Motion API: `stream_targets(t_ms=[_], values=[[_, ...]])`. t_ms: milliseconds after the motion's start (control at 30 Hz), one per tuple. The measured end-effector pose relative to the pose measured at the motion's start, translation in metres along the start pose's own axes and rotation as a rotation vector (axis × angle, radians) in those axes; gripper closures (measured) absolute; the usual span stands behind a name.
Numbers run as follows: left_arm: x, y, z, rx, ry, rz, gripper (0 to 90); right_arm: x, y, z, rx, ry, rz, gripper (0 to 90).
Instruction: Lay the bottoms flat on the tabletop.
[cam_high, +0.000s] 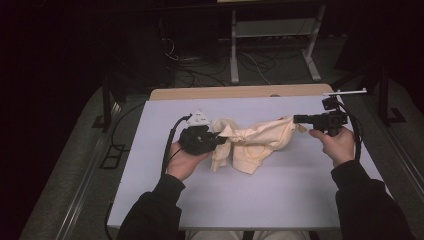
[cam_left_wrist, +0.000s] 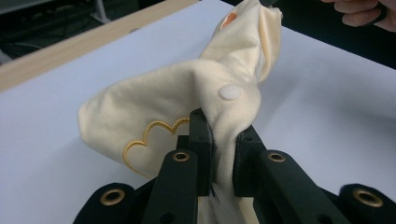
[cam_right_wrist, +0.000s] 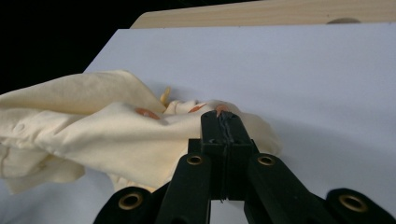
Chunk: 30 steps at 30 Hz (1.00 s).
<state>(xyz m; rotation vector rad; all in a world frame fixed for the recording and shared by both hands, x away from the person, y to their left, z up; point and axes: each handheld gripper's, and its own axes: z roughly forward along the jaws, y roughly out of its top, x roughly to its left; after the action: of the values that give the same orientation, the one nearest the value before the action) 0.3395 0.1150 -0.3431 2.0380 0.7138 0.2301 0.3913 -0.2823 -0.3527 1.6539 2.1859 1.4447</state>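
A soft cream cloth (cam_high: 252, 142) hangs over the middle of the white table (cam_high: 280, 195), stretched between two grippers. The left gripper (cam_high: 220, 140) holds one end and the right gripper (cam_high: 296, 119) holds the other end. In the left gripper view, the two black jaws pinch a fold of the cloth (cam_left_wrist: 187, 93) tight between them, and the cloth puffs up just above the tips. A small white snap button (cam_left_wrist: 230, 92) sits on the cloth right over the jaws, and a yellow stitched cloud shape (cam_left_wrist: 149, 140) shows to the side of them. In the right gripper view, the jaws are pressed together with a thin edge of the cloth (cam_right_wrist: 93, 135) caught at their tips (the rest bunches off to one side). Little orange marks (cam_right_wrist: 147, 113) show on the cloth near those tips. In the high view, the middle of the cloth sags down and touches the table. A hand (cam_high: 340, 145) holds the right gripper, and another hand (cam_high: 185, 162) holds the left one.
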Motion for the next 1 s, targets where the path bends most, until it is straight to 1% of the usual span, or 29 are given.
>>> stream_targets(t_ms=[33, 100, 133, 167, 233, 267, 300, 367, 400, 467, 533, 600, 633, 667, 700, 767, 833, 933, 1000], values=[[0.000, 0.000, 0.000, 0.000, 0.000, 0.000, 79.9, 0.000, 0.000, 0.000, 0.000, 0.000, 0.000, 88.0], [-0.002, -0.005, 0.003, 0.018, -0.009, 0.003, 79.9, -0.006, -0.009, -0.003, 0.012, 0.010, 0.003, 88.0], [-0.003, -0.008, 0.004, 0.027, -0.015, 0.004, 79.9, -0.006, -0.009, -0.003, 0.012, 0.010, 0.003, 88.0], [-0.005, -0.014, 0.005, 0.046, -0.025, -0.001, 79.8, -0.007, -0.014, -0.004, 0.024, 0.015, -0.001, 88.0], [-0.006, -0.016, 0.006, 0.054, -0.030, -0.001, 79.8, -0.008, -0.017, -0.004, 0.027, 0.018, -0.003, 88.0], [-0.008, -0.021, 0.007, 0.069, -0.040, -0.006, 79.7, -0.008, -0.023, -0.005, 0.039, 0.023, -0.007, 88.0], [-0.008, -0.021, 0.007, 0.069, -0.040, -0.006, 79.7, -0.008, -0.026, -0.006, 0.043, 0.026, -0.009, 88.0], [-0.009, -0.028, 0.009, 0.097, -0.060, -0.011, 79.5, -0.008, -0.032, -0.007, 0.049, 0.033, -0.008, 88.0], [-0.009, -0.028, 0.009, 0.097, -0.060, -0.011, 79.0, -0.008, -0.032, -0.007, 0.049, 0.033, -0.008, 88.0], [-0.010, -0.033, 0.010, 0.110, -0.063, -0.004, 78.7, -0.009, -0.040, -0.008, 0.059, 0.046, -0.007, 87.9], [-0.009, -0.038, 0.012, 0.118, -0.067, -0.016, 78.7, -0.010, -0.043, -0.008, 0.062, 0.051, -0.003, 87.9], [-0.010, -0.043, 0.013, 0.128, -0.076, -0.022, 78.7, -0.010, -0.052, -0.006, 0.087, 0.059, 0.002, 87.9], [-0.011, -0.047, 0.014, 0.146, -0.092, -0.025, 78.7, -0.010, -0.056, -0.005, 0.096, 0.062, -0.002, 87.9], [-0.011, -0.047, 0.014, 0.146, -0.092, -0.025, 78.7, -0.010, -0.059, -0.003, 0.109, 0.062, -0.005, 87.9], [-0.012, -0.049, 0.014, 0.159, -0.098, -0.020, 78.7, -0.010, -0.059, -0.003, 0.109, 0.062, -0.005, 87.9], [-0.015, -0.054, 0.014, 0.187, -0.116, -0.013, 78.7, -0.009, -0.069, 0.000, 0.140, 0.068, -0.006, 87.9], [-0.017, -0.056, 0.013, 0.196, -0.124, -0.016, 78.7, -0.009, -0.073, 0.000, 0.150, 0.072, -0.005, 87.9], [-0.019, -0.061, 0.012, 0.216, -0.138, -0.013, 78.7, -0.008, -0.084, 0.001, 0.172, 0.081, -0.009, 87.9], [-0.020, -0.063, 0.011, 0.209, -0.139, -0.021, 78.5, -0.007, -0.090, 0.001, 0.183, 0.087, -0.009, 87.9]])
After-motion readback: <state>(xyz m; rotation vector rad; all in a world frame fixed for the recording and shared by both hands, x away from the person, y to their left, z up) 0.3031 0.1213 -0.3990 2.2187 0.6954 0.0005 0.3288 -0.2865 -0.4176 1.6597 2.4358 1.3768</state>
